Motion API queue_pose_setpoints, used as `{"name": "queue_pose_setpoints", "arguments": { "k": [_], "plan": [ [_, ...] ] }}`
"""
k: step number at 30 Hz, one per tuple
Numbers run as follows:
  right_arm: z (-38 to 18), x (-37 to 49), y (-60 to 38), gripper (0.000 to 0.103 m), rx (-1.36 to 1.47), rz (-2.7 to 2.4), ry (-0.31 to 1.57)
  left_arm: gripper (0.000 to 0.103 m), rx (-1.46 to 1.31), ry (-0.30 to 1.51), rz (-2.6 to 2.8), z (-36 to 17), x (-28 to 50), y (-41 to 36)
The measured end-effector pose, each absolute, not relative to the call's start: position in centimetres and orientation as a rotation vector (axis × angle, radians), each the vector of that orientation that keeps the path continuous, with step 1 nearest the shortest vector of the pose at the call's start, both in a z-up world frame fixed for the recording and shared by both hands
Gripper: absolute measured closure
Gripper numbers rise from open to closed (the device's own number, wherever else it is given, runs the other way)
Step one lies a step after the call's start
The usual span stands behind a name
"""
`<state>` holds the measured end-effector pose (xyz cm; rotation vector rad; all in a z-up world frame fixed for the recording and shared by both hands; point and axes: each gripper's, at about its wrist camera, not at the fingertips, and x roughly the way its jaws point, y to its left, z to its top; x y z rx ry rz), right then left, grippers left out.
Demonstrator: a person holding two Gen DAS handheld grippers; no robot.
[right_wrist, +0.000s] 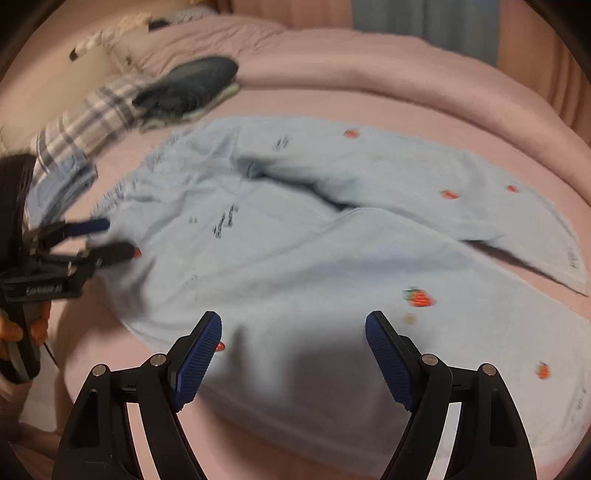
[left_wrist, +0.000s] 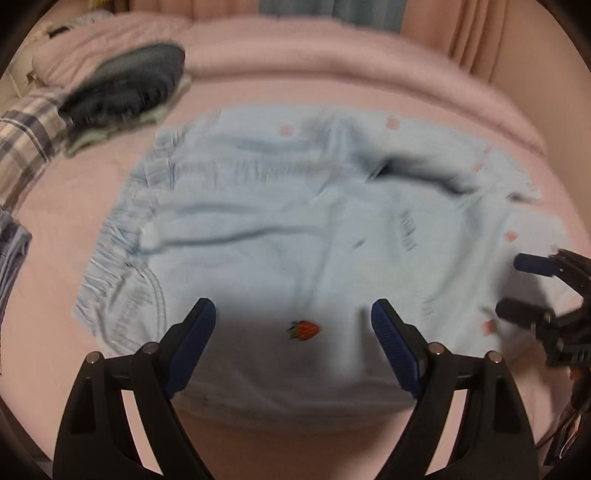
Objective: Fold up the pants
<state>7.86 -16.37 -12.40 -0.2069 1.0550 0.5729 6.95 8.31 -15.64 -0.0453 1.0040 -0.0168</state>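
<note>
Light blue pants (left_wrist: pixel 280 221) with small red strawberry prints lie spread on a pink bed (left_wrist: pixel 55 229), waistband to the left, legs to the right. My left gripper (left_wrist: pixel 293 317) is open above the near edge by the waist, holding nothing. My right gripper (right_wrist: pixel 293 328) is open above the near leg of the pants (right_wrist: pixel 314 258), holding nothing. The right gripper also shows at the right edge of the left wrist view (left_wrist: pixel 517 284). The left gripper shows at the left of the right wrist view (right_wrist: pixel 110 236). Both views are blurred.
A dark folded garment (left_wrist: pixel 125 85) on a pale one lies at the back left, next to a plaid cloth (left_wrist: pixel 26 140). A rolled pink duvet (left_wrist: pixel 332 55) runs along the far side. Curtains (left_wrist: pixel 328 9) hang behind.
</note>
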Motion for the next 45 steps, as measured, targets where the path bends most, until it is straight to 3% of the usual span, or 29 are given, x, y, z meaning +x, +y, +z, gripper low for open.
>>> {"name": "queue_pose_setpoints", "arguments": {
  "k": [5,13,23,31,36,41,45],
  "plan": [
    [-13.0,7.4,-15.2,0.017,-0.3,0.595,1.09,0.016,0.01,1.059,-0.061,-16.3,6.9,8.5],
    [-11.5,10.6,-17.5,0.017,-0.104,0.628,1.09,0.016,-0.136,0.985,-0.06,-13.0,9.3,12.3],
    [-7.5,19.4,-18.2,0.017,-0.101,0.634,0.94,0.016,-0.205,0.916,0.014,-10.2,16.5,19.3],
    [-8.5,29.1,-15.3,0.017,-0.236,0.597,0.957,0.017,-0.324,1.028,0.002,-12.5,25.6,24.3],
    [-9.6,32.4,-13.3,0.017,-0.311,0.667,0.987,0.018,-0.484,1.095,-0.04,-15.0,27.0,27.5],
    [-11.3,34.9,-12.8,0.017,-0.31,0.691,1.052,0.035,-0.52,1.088,-0.07,-15.2,27.0,28.5],
    [-14.0,35.2,-11.7,0.018,-0.391,0.688,1.137,0.062,-0.47,1.125,-0.109,-15.1,26.7,28.1]
  ]
}}
